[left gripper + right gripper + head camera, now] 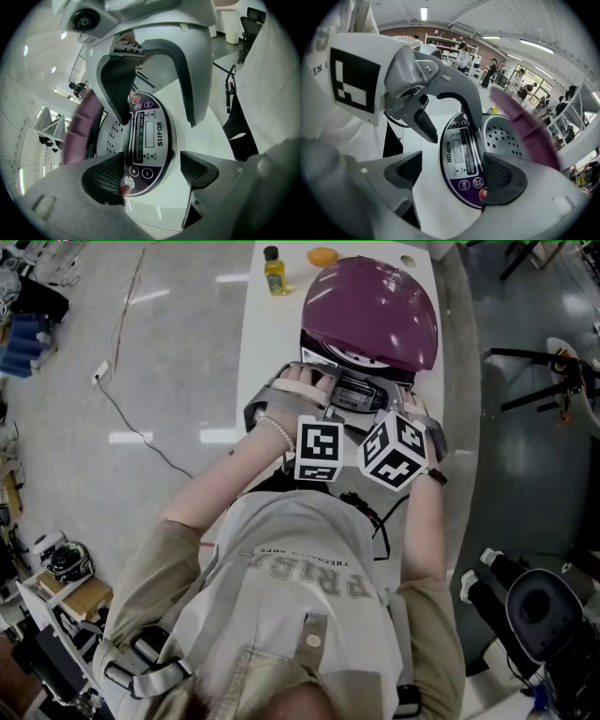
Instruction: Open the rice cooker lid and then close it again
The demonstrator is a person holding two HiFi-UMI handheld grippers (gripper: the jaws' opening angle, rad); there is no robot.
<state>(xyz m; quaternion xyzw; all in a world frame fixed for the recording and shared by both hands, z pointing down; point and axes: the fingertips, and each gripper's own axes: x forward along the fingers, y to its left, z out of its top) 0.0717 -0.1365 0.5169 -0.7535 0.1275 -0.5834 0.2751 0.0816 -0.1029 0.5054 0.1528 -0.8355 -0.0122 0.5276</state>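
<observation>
i have my left gripper (152, 176) and right gripper (454, 176) side by side at the near face of the rice cooker (356, 395) on the white table (267, 343), both released, jaws apart over its control panel (147, 140), gripping nothing, purple lid (375, 310) tilted open at the far side.

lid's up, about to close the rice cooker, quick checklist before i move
1. Lid raised: ok.
2. Left gripper empty, jaws apart: ok.
3. Right gripper empty, jaws apart: ok.
4. Grippers off the lid: ok, both hover over the control panel.
5. Pot rim free of obstructions: cannot tell, hidden by lid and grippers.
6. Bottle and orange out of the lid's way: ok, they sit behind it.
</observation>
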